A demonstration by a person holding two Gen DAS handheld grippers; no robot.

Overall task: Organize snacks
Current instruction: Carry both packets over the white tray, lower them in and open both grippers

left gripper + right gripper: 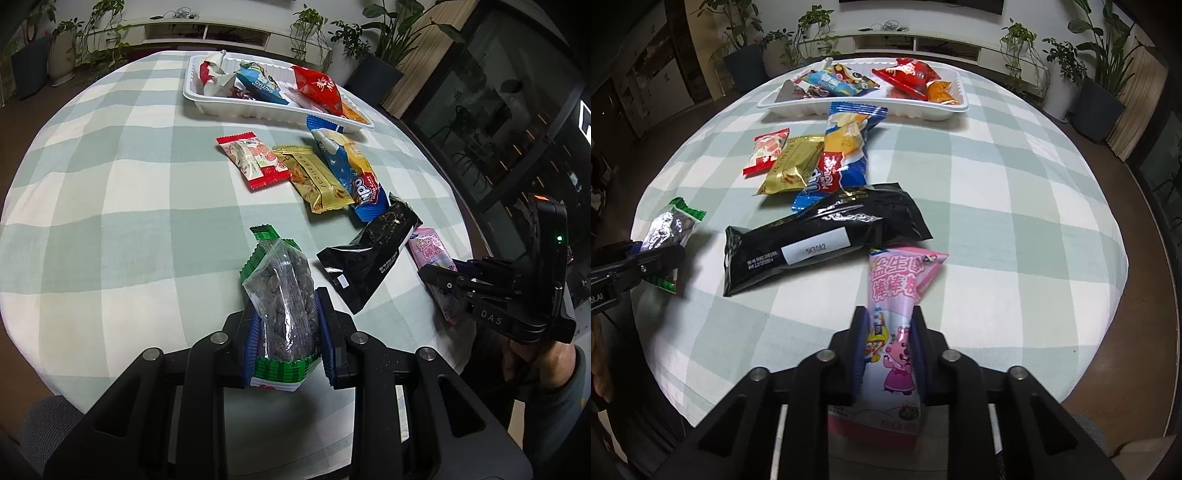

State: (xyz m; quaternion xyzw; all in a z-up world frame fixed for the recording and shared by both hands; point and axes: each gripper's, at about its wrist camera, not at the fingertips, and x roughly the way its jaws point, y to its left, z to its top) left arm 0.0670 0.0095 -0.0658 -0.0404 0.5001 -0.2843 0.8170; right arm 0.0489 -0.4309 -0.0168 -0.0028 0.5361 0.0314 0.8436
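While the left gripper [284, 328] pinches a crinkly clear nut bag [286, 295], the right gripper [889, 350] clamps a glossy pink pouch [899, 306] — both jaws nearly closed

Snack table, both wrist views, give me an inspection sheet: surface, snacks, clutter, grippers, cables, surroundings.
Surface: round table under a green-and-white checked cloth.
Job's things: white tray at the far side already holds several packets; red-and-white packet, gold packet, blue packet and black packet lie loose on the cloth.
Clutter: nothing seen.
Grippers: left gripper shut on green-edged clear bag; right gripper shut on pink packet.
Cables: loose wires on the far white shelf unit.
Surroundings: potted plants along the wall.
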